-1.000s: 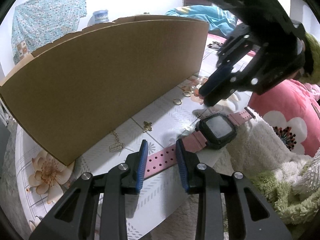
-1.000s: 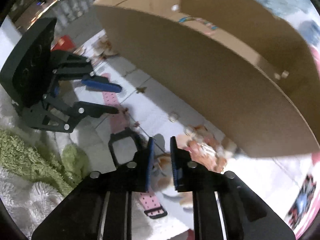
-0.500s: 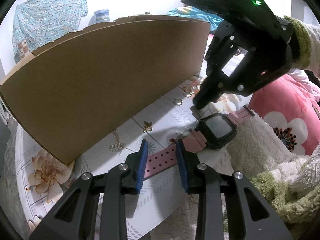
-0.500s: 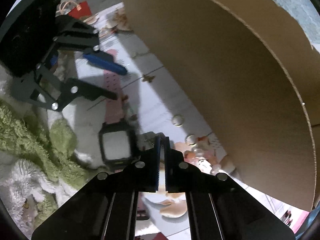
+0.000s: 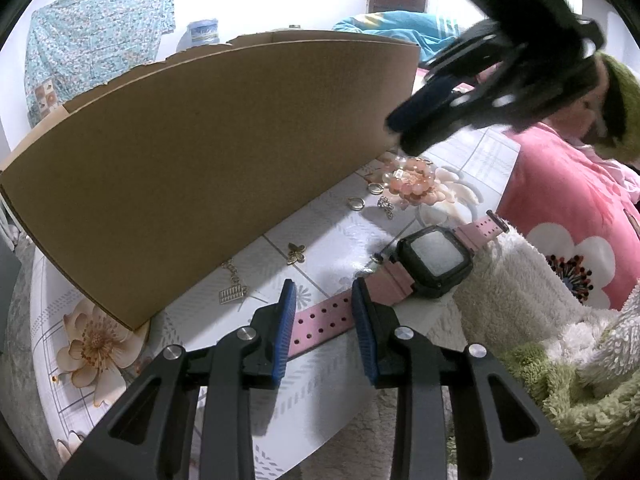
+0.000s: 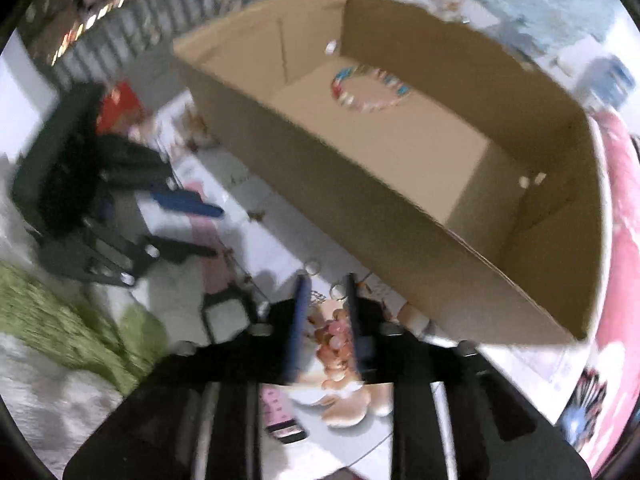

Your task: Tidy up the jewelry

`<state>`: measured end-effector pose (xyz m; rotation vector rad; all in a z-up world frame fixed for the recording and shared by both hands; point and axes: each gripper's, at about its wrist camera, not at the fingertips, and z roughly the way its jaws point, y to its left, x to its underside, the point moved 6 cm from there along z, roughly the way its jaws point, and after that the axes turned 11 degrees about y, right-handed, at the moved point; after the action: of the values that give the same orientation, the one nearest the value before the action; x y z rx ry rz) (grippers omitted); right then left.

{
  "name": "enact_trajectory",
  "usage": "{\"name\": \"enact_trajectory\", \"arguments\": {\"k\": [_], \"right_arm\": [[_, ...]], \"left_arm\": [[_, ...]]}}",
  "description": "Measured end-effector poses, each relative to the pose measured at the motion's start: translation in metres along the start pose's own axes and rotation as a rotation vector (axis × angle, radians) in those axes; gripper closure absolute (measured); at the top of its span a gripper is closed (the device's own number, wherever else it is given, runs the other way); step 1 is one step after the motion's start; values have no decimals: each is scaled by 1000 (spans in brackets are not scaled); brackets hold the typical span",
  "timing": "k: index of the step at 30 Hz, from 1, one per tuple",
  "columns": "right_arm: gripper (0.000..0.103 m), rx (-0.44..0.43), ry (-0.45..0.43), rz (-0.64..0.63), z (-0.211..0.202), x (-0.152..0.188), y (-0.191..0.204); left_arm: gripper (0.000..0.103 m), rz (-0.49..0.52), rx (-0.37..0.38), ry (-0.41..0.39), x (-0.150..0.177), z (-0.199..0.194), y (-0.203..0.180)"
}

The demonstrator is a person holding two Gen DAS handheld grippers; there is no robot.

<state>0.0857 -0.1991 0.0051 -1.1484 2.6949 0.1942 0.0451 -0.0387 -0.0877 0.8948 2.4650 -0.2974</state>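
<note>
Right gripper [image 6: 326, 320] has lifted off the tabletop, jaws opening, nothing pinched; small chain [image 5: 386, 205] lies at 12 o'clock of watch [image 5: 434, 262], so that pick looks missed. Left gripper [image 5: 324, 326] sits half-spread astride the pink strap, not squeezing. Box [image 6: 400, 168] holds one bead bracelet [image 6: 370, 90].

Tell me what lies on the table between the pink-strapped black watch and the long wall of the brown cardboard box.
In the left wrist view, a small gold butterfly charm lies between the watch and the box wall, on bare tablecloth.
</note>
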Motion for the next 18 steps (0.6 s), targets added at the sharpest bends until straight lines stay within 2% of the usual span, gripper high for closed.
{"name": "enact_trajectory", "arguments": {"k": [4, 7, 11, 16, 18], "right_arm": [[52, -18, -22, 63, -2, 25, 22], [50, 24, -23, 70, 10, 33, 51], [50, 94, -41, 57, 24, 40, 62], [50, 180, -22, 46, 49, 40, 62], [54, 218, -24, 15, 54, 39, 66]], "left_arm": [[75, -1, 1, -1, 0, 0, 0], [75, -3, 6, -3, -1, 0, 1], [75, 0, 8, 8, -2, 0, 3], [75, 7, 14, 18, -6, 0, 4], [75, 9, 10, 25, -6, -1, 3]]}}
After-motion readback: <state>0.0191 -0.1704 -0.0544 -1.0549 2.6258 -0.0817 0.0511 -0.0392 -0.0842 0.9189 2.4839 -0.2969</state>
